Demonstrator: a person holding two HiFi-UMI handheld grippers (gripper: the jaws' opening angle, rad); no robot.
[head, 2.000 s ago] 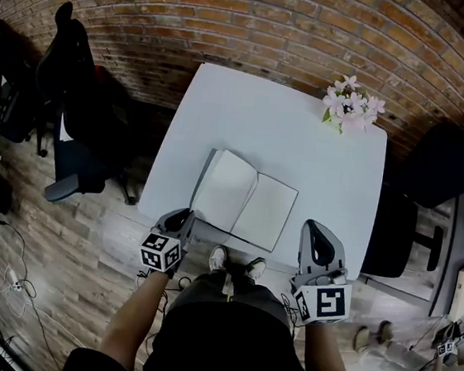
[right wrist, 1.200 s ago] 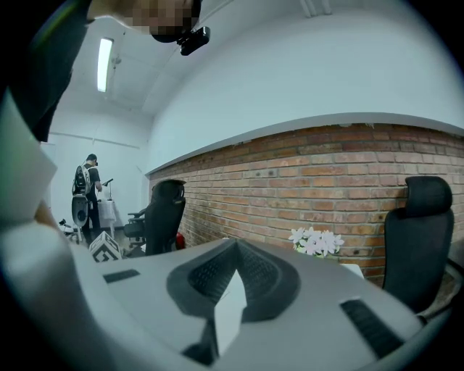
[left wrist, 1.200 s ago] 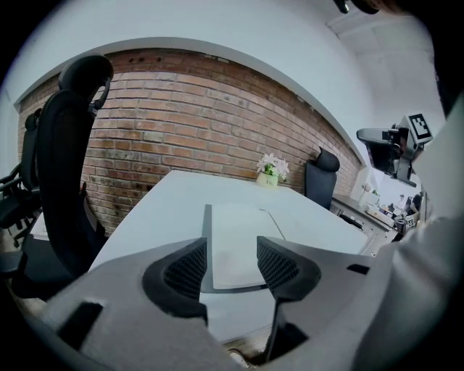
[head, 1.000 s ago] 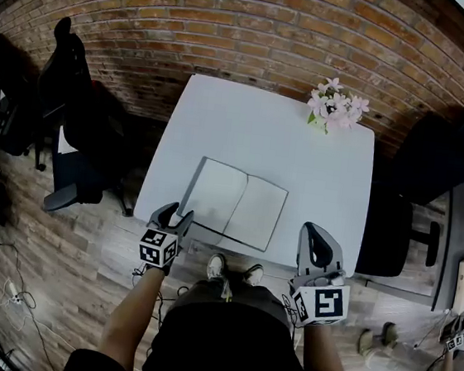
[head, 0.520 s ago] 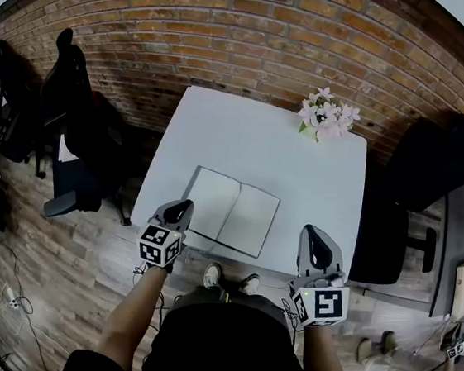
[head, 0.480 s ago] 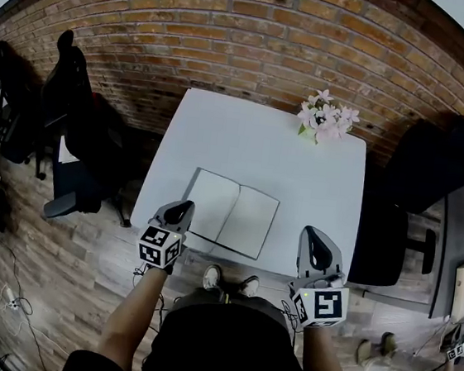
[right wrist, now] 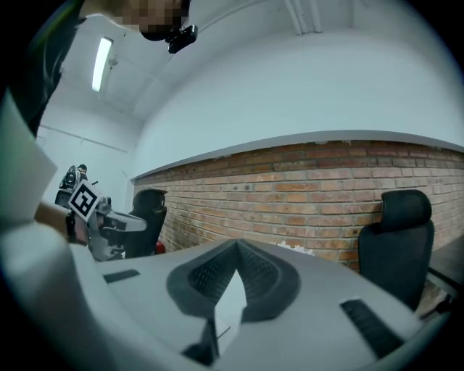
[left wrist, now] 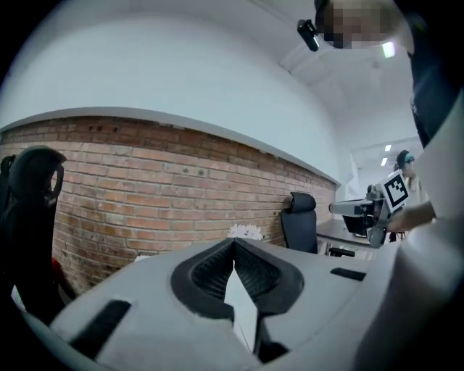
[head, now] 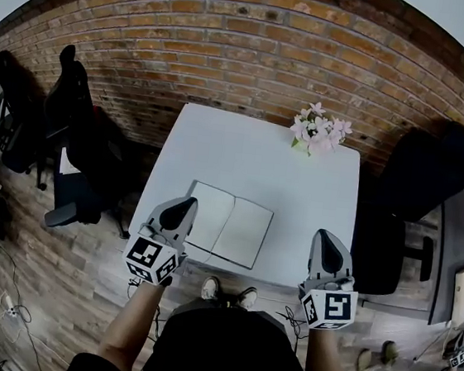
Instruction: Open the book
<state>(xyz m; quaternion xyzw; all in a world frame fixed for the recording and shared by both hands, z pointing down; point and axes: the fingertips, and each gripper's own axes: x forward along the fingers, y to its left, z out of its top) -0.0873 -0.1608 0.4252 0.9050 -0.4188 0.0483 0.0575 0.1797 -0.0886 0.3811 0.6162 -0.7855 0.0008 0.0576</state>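
A book [head: 227, 224] lies open, blank white pages up, near the front edge of the white table [head: 259, 163]. My left gripper [head: 181, 208] hovers above the book's left edge, raised off the table, its jaws shut with nothing between them. In the left gripper view the left gripper [left wrist: 233, 250] points about level at the brick wall. My right gripper [head: 325, 248] hangs over the table's front right edge, right of the book, jaws shut and empty. In the right gripper view the right gripper [right wrist: 236, 250] also points level, with the table just showing through the slit.
A bunch of pink flowers [head: 315, 132] stands at the table's far right. Black office chairs [head: 71, 133] stand left of the table, another [head: 419, 185] at the right. The brick wall [head: 246, 66] is behind. The person's shoes [head: 226, 291] show under the near edge.
The left gripper has closed its jaws and risen from beside the book's left edge. The right gripper has drifted slightly. The book stays open on the table.
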